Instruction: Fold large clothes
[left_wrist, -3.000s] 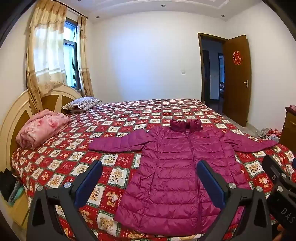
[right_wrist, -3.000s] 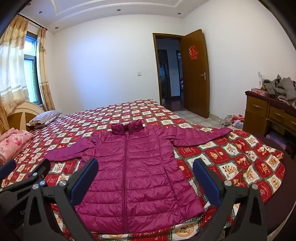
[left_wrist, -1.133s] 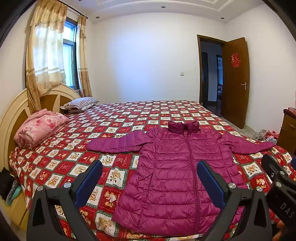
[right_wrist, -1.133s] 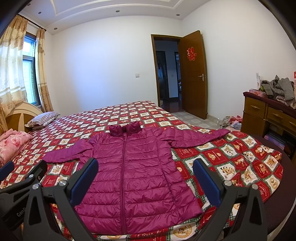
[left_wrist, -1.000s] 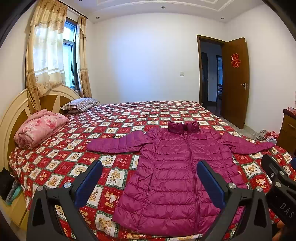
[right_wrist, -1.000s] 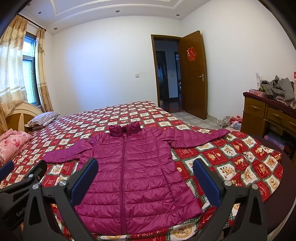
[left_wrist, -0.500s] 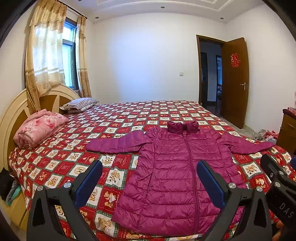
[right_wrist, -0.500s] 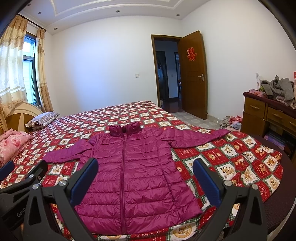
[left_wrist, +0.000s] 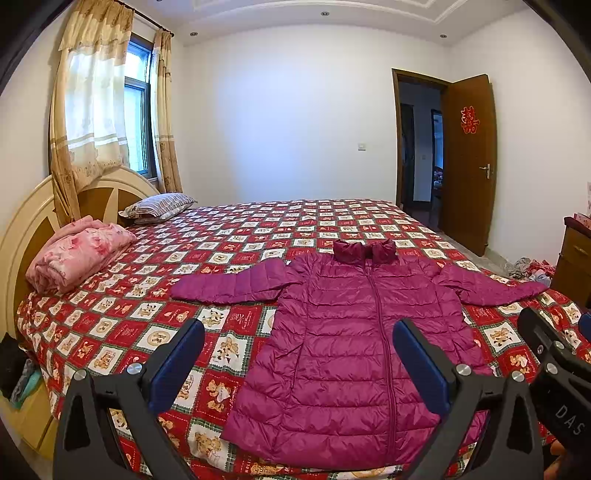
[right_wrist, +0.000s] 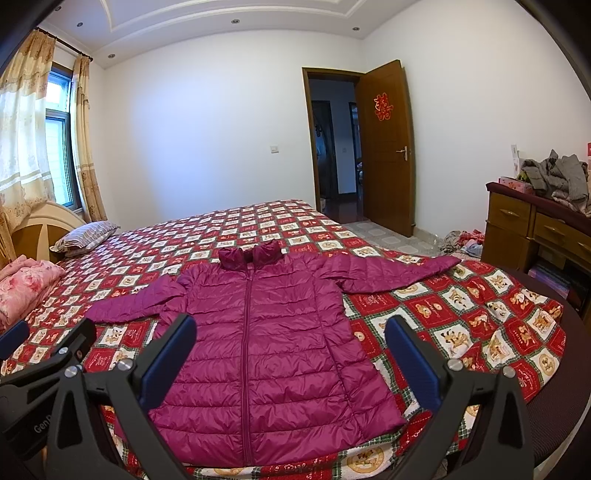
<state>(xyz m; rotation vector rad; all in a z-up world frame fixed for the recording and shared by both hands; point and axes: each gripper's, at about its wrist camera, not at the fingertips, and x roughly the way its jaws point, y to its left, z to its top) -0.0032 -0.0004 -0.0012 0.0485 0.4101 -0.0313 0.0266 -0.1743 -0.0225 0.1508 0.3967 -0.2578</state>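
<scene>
The left gripper (left_wrist: 297, 363) and right gripper (right_wrist: 290, 356) hung spread apart, empty, above the bed's (left_wrist: 258, 229) near edge, where the jacket (left_wrist: 354, 332) lay flat, sleeves out, ready for folding.

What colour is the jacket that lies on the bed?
The jacket is magenta-purple, quilted in horizontal rows; the right wrist view shows it best.

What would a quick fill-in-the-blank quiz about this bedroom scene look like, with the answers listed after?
1. The purple jacket lies flat on the bed with its zip fully ____.
2. Both sleeves are spread ____ to the sides.
3. The fingers of the left gripper and of the right gripper stand ____, holding nothing.
4. The pink bundle sits near the ____ of the bed.

Answers: closed; outward; open; headboard
</scene>
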